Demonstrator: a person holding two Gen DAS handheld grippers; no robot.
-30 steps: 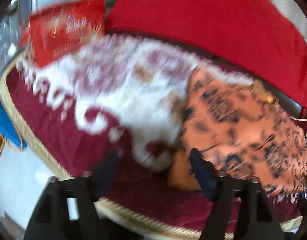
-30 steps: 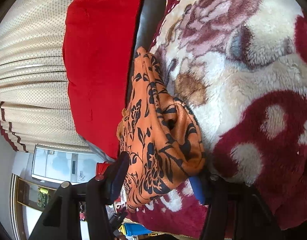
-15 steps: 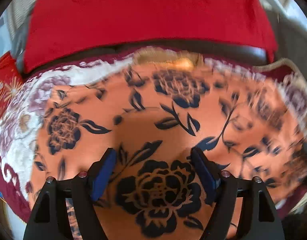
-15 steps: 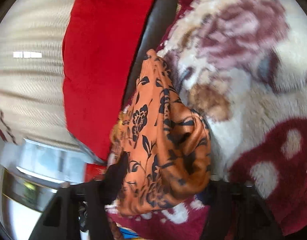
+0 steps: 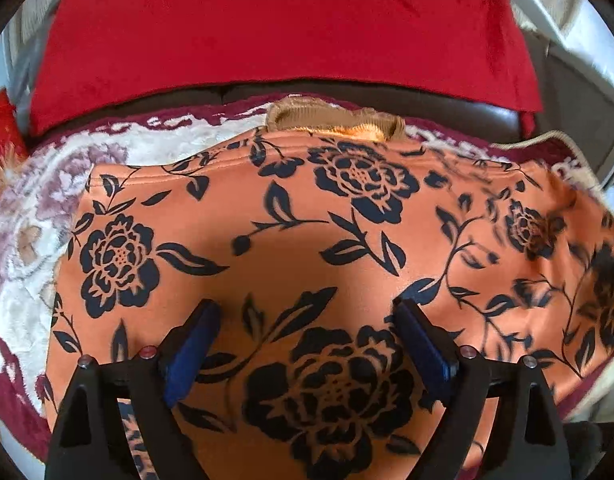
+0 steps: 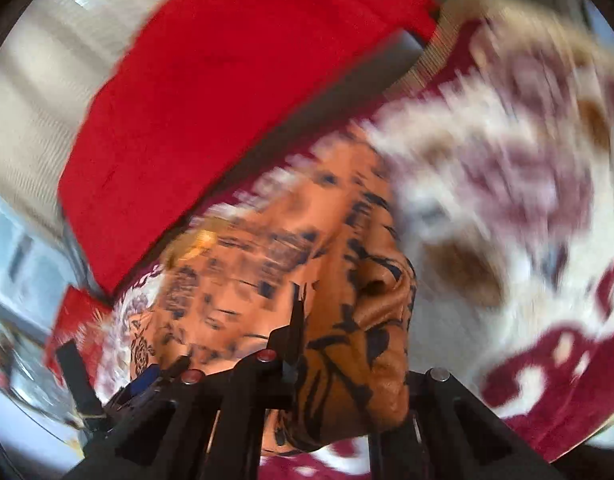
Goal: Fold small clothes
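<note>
A: Left wrist view?
B: Left gripper jaws wide, over orange floral garment spread mid-frame on blanket.
A: Right wrist view?
B: Blurred. Right gripper jaws pinch a bunched fold of garment, lower centre.

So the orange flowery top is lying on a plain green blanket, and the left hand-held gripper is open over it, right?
Not quite. The blanket under the orange flowery top is cream and maroon with a flower pattern, not plain green; the left wrist view shows it. The left hand-held gripper is open over the top, as you said.
</note>
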